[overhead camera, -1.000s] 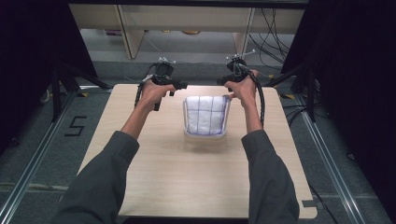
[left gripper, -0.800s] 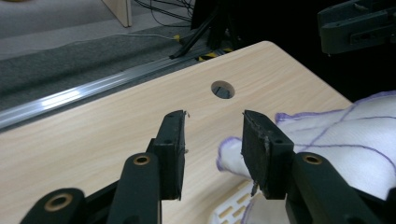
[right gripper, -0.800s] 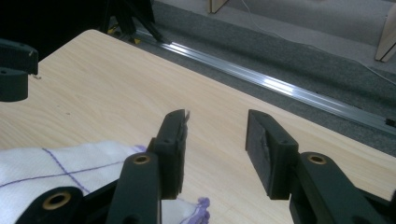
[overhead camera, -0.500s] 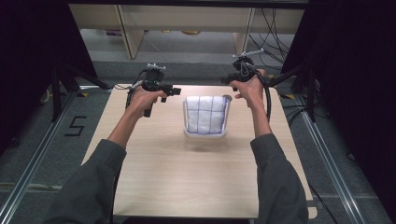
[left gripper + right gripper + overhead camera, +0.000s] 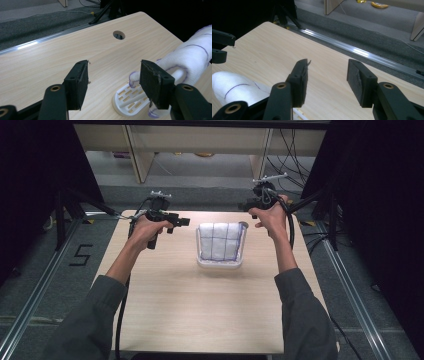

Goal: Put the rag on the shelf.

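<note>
At the far middle of the pale wooden table, a white cloth with thin purple lines lies folded in a white slotted plastic basket, and I have both tools drawn off to either side of it. The left gripper hangs just left of the basket, above the tabletop; in the left gripper view its jaws stand spread with nothing between them, having just been opening, and the cloth and the basket's rim sit behind the right-hand jaw, untouched by the pads. The right gripper hovers near the basket's far right corner; in the right gripper view its jaws have likewise just been opening and frame only bare wood, with the cloth at the lower left, apart from them. The left gripper also shows at the left edge of that view.

As I read it, the main work is done: the cloth looks settled inside the basket, bulging a little above the rim, and neither tool holds anything. What may be left is small: tucking down the raised top, if a flatter pack is wanted, or simply pulling both hands back to the near side. A round cable hole in the table lies beyond the basket, clear of everything.
</note>
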`<action>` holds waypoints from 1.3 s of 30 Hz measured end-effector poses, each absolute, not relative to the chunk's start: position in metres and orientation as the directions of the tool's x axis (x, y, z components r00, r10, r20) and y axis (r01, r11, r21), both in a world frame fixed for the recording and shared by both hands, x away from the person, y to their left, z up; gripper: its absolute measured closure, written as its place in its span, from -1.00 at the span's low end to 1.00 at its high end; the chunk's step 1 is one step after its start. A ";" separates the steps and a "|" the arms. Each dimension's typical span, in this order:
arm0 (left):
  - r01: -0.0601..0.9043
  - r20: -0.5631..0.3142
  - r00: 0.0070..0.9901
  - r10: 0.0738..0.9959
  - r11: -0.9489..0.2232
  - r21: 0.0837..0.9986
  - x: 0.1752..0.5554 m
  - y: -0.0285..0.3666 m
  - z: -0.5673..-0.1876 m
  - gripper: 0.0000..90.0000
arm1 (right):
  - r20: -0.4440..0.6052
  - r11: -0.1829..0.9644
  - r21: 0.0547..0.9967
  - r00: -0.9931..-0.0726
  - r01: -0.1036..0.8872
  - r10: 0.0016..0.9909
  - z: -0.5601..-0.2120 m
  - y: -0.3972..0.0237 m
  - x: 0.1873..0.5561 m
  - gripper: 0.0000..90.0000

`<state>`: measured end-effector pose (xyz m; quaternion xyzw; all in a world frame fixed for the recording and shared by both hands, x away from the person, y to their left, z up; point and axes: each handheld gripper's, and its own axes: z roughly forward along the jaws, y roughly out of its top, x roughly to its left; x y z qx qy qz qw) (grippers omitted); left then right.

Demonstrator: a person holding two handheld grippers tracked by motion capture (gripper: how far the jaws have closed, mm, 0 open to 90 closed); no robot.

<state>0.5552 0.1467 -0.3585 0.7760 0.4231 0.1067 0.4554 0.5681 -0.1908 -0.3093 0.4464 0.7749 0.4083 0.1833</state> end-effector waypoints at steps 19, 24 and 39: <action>0.544 -0.234 0.635 0.736 -0.211 0.812 0.537 0.151 -0.361 -0.22 | 0.084 0.270 0.816 -0.567 0.511 0.820 -0.309 -0.194 0.550 0.03; 0.530 -0.237 0.648 0.724 -0.205 0.823 0.530 0.152 -0.360 -0.24 | 0.066 0.291 0.816 -0.580 0.499 0.812 -0.309 -0.197 0.543 0.01; 0.487 -0.203 0.682 0.703 -0.229 0.843 0.497 0.153 -0.358 -0.29 | 0.050 0.294 0.841 -0.606 0.455 0.794 -0.306 -0.195 0.517 -0.14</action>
